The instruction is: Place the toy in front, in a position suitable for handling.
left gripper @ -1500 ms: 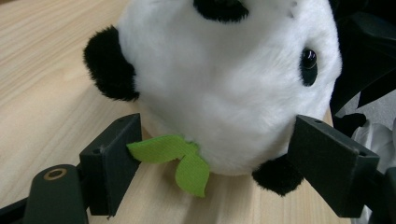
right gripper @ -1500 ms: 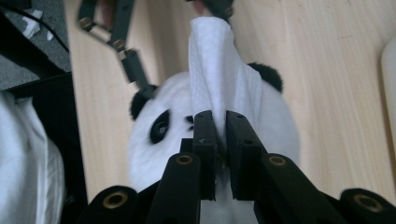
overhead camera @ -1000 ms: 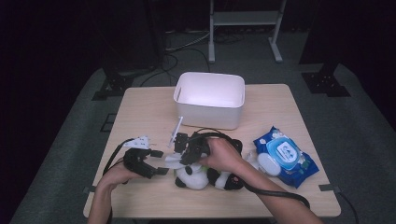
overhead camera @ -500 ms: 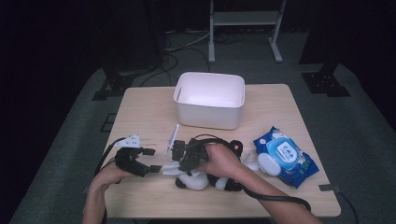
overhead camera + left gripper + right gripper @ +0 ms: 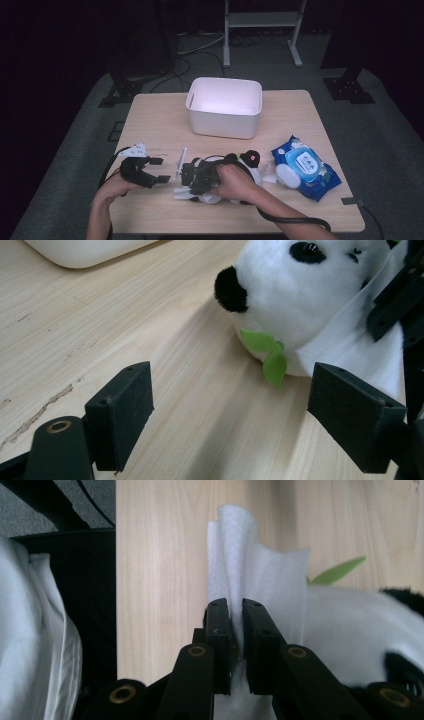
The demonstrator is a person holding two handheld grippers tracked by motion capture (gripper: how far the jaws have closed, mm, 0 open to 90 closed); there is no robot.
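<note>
Since the earlier frames, the left gripper (image 5: 161, 170) has drawn back toward the table's left edge and now sits apart from the panda toy (image 5: 235, 175), while the right gripper (image 5: 186, 172) stays over the toy with its hand on top.

Left gripper — jaws spread wide with nothing between them; in its own view the two pads frame bare wood, and the panda toy (image 5: 305, 300) lies just beyond them, a green leaf (image 5: 267, 352) at its lower edge.

Right gripper (image 5: 236, 630) — jaws pressed together on a white wipe (image 5: 260, 585), which stands up between them and drapes against the toy's white fur (image 5: 360, 625).

Toy position: near the front edge of the table (image 5: 160, 125), in front of the white bin (image 5: 225, 107). A blue wipes pack (image 5: 305, 167) lies to the toy's right, near it.
</note>
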